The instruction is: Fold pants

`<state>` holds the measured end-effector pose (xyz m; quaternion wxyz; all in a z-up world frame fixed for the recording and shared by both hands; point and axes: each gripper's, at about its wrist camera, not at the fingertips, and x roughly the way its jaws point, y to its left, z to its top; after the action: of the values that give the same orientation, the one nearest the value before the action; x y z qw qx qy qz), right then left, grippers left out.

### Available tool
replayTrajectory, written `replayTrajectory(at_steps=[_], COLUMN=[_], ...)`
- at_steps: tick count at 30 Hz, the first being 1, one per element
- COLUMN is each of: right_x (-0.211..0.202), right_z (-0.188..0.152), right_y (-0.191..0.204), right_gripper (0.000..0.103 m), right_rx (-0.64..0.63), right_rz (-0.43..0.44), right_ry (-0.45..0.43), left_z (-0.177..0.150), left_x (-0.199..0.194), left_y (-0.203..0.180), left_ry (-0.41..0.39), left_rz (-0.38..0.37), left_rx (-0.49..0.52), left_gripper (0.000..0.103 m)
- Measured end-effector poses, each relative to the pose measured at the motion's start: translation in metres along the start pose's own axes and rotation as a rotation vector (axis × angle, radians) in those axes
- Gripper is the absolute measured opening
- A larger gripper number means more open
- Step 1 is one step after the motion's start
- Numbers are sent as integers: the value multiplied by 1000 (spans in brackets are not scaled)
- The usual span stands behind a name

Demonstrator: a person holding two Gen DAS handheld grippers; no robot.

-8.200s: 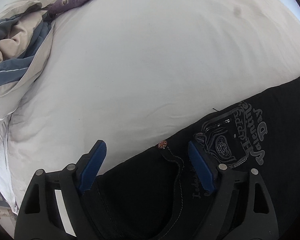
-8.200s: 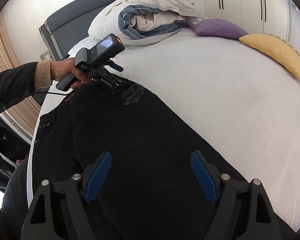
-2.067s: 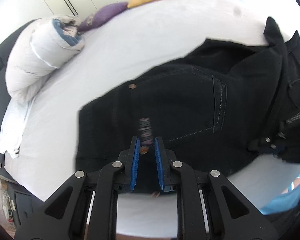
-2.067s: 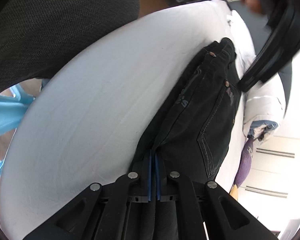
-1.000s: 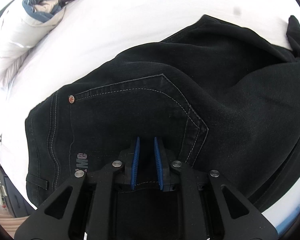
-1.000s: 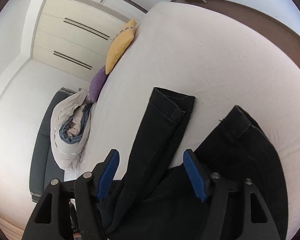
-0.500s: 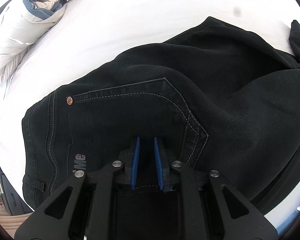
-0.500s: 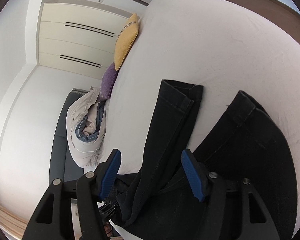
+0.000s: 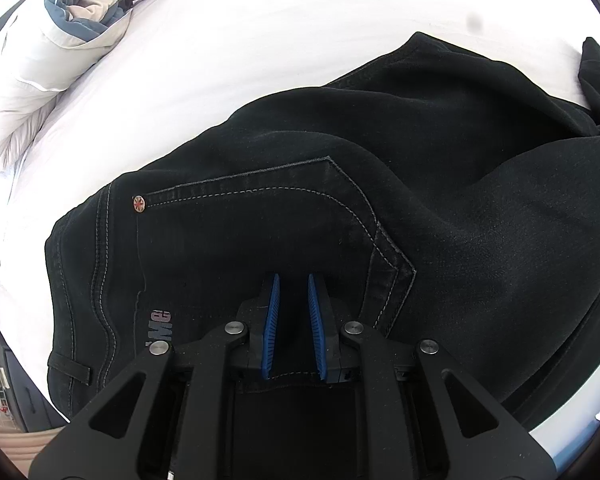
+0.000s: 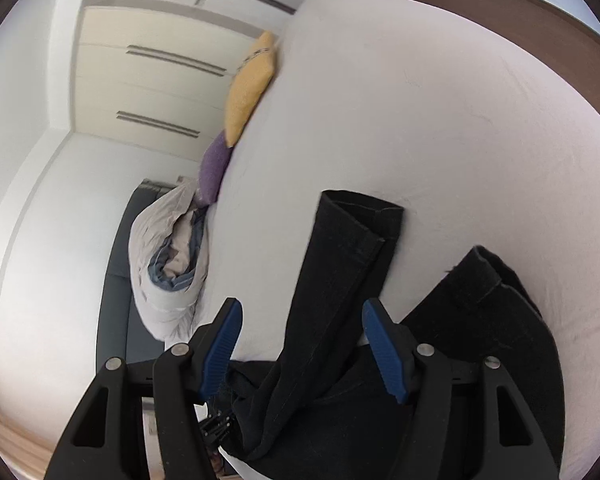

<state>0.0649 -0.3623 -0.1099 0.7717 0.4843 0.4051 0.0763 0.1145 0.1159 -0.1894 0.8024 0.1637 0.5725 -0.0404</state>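
a: what couldn't we make out?

b: in the left wrist view our own left gripper (image 9: 292, 280) covered the near edge of the black jeans (image 9: 340, 200), so the fabric between its blue pads was mostly hidden. the pads stood close together with a narrow gap, and denim ran down between them; we took it as pinching the jeans by the back pocket (image 9: 268, 216). the far right of the cloth was cut off by the lens edge.

a: and the right side?

b: the right gripper (image 10: 300, 316) had its fingers spread wide, holding nothing. one pant leg (image 10: 340, 280) passed between them, and we couldn't tell whether it touched either pad. the waist end was hidden below the gripper body.

a: where did the jeans lie, and which way?

b: on the white bed sheet (image 10: 420, 120), seat side up near the left gripper. in the right wrist view the long axis ran away from us, both hems pointing up-frame, the other leg (image 10: 492, 320) splayed to the right. the rolled duvet (image 10: 172, 272), purple cushion (image 10: 214, 168) and yellow cushion (image 10: 250, 88) sat well apart from them, at the bed's left edge.
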Motion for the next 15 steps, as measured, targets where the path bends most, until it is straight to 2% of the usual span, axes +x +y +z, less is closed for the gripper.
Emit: replayTrajectory(at_steps=[1,3,5,7,9,10,12,15], right_x=[2,-4,-24,-39,-56,-62,-65,-55], right_z=[1,-3,-8,-7,7,17,38,43], right_y=[-6,0,13,21,15,6,-13,-23], right_gripper=[63,60,60,61,61,61,61,61], right_rx=[37,-23,-202,-377,-456,-449,-394,-438], right_rz=[-7,-13,-119,-186,-276,-266,-245,-181], right_ry=[11,12,-44,-49,-79,-71,1,105], left_z=[1,0,0,0,0,0,-1,-1], left_x=[-1,0,0,-1,-2,-2,-2,-2], left_y=[-1,-2,-1,-1,0,-1,-2,-2], left_ry=[1,-1,-3,-3,-2,-2,-3,1], left_rz=[2,2,-5,-12,-15,-15,-9,-2], left_rx=[1,1,1,5,8,8,8,7], left_gripper=[15,15,15,15,15,15,15,15])
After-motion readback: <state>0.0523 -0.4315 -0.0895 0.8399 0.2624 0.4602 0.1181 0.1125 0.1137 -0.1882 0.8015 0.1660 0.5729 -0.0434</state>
